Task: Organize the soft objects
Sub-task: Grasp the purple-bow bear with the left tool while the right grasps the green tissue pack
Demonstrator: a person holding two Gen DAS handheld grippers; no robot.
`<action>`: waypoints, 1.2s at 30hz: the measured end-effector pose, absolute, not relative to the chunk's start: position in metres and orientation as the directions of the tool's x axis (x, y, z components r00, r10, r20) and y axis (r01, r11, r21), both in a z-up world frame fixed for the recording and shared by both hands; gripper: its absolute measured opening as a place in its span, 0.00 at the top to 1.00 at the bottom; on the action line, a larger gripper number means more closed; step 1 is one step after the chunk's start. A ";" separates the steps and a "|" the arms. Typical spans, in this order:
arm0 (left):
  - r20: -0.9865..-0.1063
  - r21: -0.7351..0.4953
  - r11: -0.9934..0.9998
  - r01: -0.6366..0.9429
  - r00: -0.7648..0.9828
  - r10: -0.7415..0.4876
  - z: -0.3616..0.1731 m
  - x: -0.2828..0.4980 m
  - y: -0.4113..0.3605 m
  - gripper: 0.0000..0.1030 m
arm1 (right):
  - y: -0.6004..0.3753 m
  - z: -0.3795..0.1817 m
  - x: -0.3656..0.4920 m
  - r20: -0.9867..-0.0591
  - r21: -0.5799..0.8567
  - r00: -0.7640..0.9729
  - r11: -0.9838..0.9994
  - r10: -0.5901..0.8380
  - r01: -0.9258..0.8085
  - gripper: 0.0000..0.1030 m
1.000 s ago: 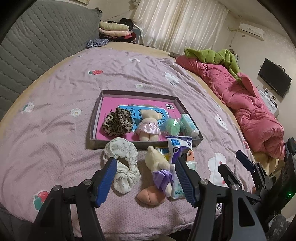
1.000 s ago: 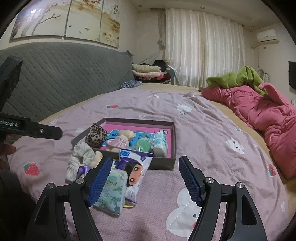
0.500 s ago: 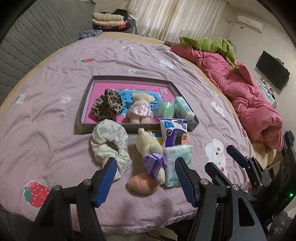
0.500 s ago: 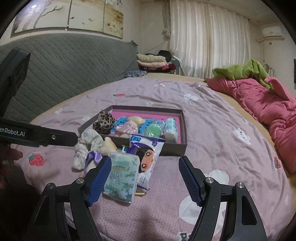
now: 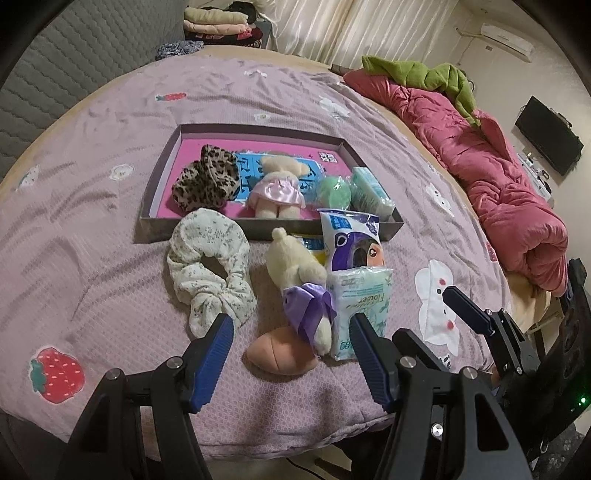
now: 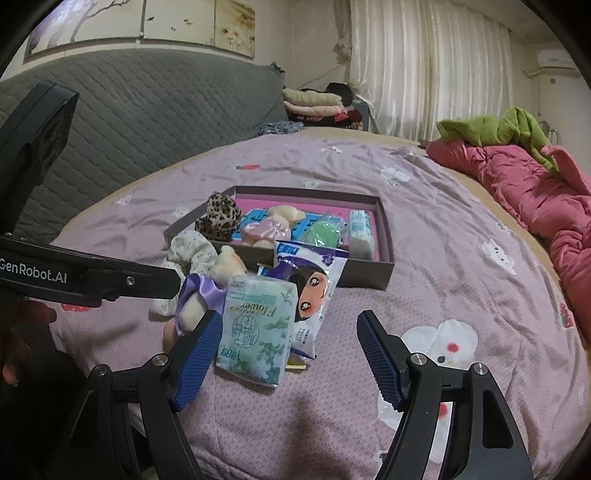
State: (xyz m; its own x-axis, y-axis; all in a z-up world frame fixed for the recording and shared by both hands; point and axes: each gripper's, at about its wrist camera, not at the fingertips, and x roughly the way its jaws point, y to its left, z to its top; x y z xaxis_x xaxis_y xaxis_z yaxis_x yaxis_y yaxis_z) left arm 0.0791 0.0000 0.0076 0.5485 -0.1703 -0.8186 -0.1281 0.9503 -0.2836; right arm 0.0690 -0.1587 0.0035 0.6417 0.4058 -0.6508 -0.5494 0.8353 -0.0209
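A shallow grey box (image 5: pixel 258 223) with a pink floor lies on the bed and holds a leopard scrunchie (image 5: pixel 207 177), a bear in a pink dress (image 5: pixel 277 184), a green puff (image 5: pixel 334 192) and a tissue pack (image 5: pixel 369 192). In front of it lie a white floral scrunchie (image 5: pixel 207 266), a cream plush bear with a purple bow (image 5: pixel 295 269), a cartoon-girl packet (image 6: pixel 310 291) and a green tissue pack (image 6: pixel 255 325). My left gripper (image 5: pixel 291 321) hovers open over the plush bear. My right gripper (image 6: pixel 289 317) stands open above the green tissue pack, holding nothing.
A rolled pink quilt (image 5: pixel 498 177) with a green blanket (image 5: pixel 424 74) fills the bed's right side. The grey padded headboard (image 6: pixel 147 122) runs along the left, with folded clothes (image 5: pixel 218 22) behind it. The bed's near edge is just below both grippers.
Both grippers have dipped lower and closer to the items in front of the box, which now look larger. Both stayed open.
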 end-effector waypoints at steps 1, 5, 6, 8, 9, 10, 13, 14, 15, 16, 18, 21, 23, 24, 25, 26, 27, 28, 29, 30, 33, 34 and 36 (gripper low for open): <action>-0.819 -0.287 0.949 -0.129 0.546 -0.173 0.006 0.080 0.000 0.37 | -0.158 0.003 0.069 -0.652 -0.021 0.640 0.834 0.406 -0.551 0.26; -0.821 -0.297 0.946 -0.133 0.541 -0.182 0.003 0.086 -0.001 0.37 | -0.157 -0.001 0.072 -0.664 -0.022 0.631 0.833 0.402 -0.553 0.26; -0.823 -0.300 0.945 -0.132 0.537 -0.186 0.001 0.088 -0.002 0.37 | -0.157 -0.003 0.072 -0.667 -0.021 0.628 0.832 0.401 -0.554 0.26; -0.829 -0.294 0.946 -0.134 0.529 -0.183 -0.003 0.093 -0.003 0.37 | -0.156 -0.005 0.075 -0.673 -0.019 0.622 0.832 0.400 -0.555 0.26; -0.833 -0.294 0.946 -0.134 0.521 -0.184 -0.007 0.096 -0.004 0.37 | -0.156 -0.007 0.075 -0.677 -0.018 0.619 0.832 0.398 -0.555 0.26; -0.838 -0.293 0.946 -0.138 0.513 -0.185 -0.009 0.098 -0.005 0.37 | -0.156 -0.008 0.076 -0.680 -0.016 0.616 0.832 0.397 -0.555 0.26; -0.848 -0.297 0.943 -0.150 0.496 -0.188 -0.018 0.105 -0.005 0.37 | -0.156 -0.011 0.078 -0.688 -0.014 0.609 0.833 0.394 -0.554 0.26; -0.851 -0.298 0.942 -0.154 0.490 -0.189 -0.021 0.106 -0.005 0.37 | -0.156 -0.012 0.079 -0.691 -0.013 0.607 0.833 0.393 -0.554 0.26; -0.852 -0.301 0.941 -0.155 0.487 -0.192 -0.023 0.109 -0.005 0.37 | -0.155 -0.013 0.080 -0.693 -0.013 0.605 0.832 0.392 -0.554 0.26; -0.854 -0.300 0.940 -0.161 0.485 -0.189 -0.025 0.110 -0.004 0.37 | -0.155 -0.014 0.080 -0.695 -0.013 0.603 0.832 0.392 -0.555 0.26; -0.852 -0.324 0.930 -0.174 0.481 -0.207 -0.029 0.113 -0.001 0.37 | -0.153 -0.016 0.081 -0.697 -0.011 0.599 0.830 0.394 -0.558 0.26; -0.843 -0.372 0.907 -0.199 0.482 -0.240 -0.035 0.114 0.008 0.37 | -0.149 -0.018 0.082 -0.702 -0.013 0.592 0.824 0.396 -0.566 0.26; -0.838 -0.382 0.901 -0.204 0.488 -0.245 -0.036 0.114 0.013 0.38 | -0.147 -0.020 0.083 -0.701 -0.007 0.586 0.817 0.407 -0.577 0.26; -0.836 -0.387 0.900 -0.202 0.489 -0.250 -0.037 0.114 0.014 0.38 | -0.146 -0.021 0.083 -0.701 -0.006 0.584 0.815 0.410 -0.580 0.26; -0.832 -0.393 0.897 -0.202 0.493 -0.254 -0.037 0.115 0.015 0.41 | -0.145 -0.022 0.084 -0.701 -0.007 0.582 0.813 0.411 -0.582 0.26; -0.823 -0.414 0.888 -0.201 0.499 -0.271 -0.037 0.115 0.017 0.42 | -0.143 -0.023 0.085 -0.702 -0.007 0.581 0.811 0.413 -0.585 0.26; -0.818 -0.428 0.882 -0.198 0.500 -0.285 -0.037 0.116 0.018 0.45 | -0.141 -0.025 0.085 -0.702 -0.008 0.579 0.809 0.414 -0.588 0.26; -0.815 -0.436 0.879 -0.195 0.500 -0.294 -0.037 0.117 0.018 0.47 | -0.139 -0.027 0.086 -0.705 -0.012 0.577 0.807 0.413 -0.591 0.26; -0.814 -0.440 0.877 -0.193 0.498 -0.299 -0.037 0.119 0.018 0.47 | -0.136 -0.028 0.087 -0.706 -0.019 0.578 0.805 0.409 -0.593 0.26; -0.812 -0.446 0.874 -0.190 0.497 -0.306 -0.038 0.120 0.017 0.49 | -0.135 -0.030 0.087 -0.706 -0.023 0.578 0.803 0.409 -0.596 0.26; -0.799 -0.475 0.861 -0.180 0.500 -0.336 -0.039 0.124 0.017 0.55 | -0.128 -0.034 0.087 -0.708 -0.046 0.580 0.794 0.402 -0.607 0.26; -0.798 -0.477 0.861 -0.178 0.497 -0.340 -0.040 0.125 0.016 0.56 | -0.126 -0.035 0.086 -0.707 -0.059 0.586 0.792 0.396 -0.608 0.26; -0.805 -0.469 0.866 -0.173 0.487 -0.339 -0.041 0.128 0.014 0.57 | -0.122 -0.037 0.086 -0.703 -0.081 0.595 0.787 0.390 -0.611 0.26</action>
State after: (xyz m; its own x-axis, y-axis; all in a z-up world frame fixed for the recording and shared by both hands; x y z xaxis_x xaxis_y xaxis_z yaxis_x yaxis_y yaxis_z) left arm 0.1281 0.0137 -0.0413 0.4871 -0.3390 -0.8049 -0.1726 0.8661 -0.4692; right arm 0.0864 -0.1221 -0.0374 0.5947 0.3897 -0.7032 -0.6114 0.7872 -0.0808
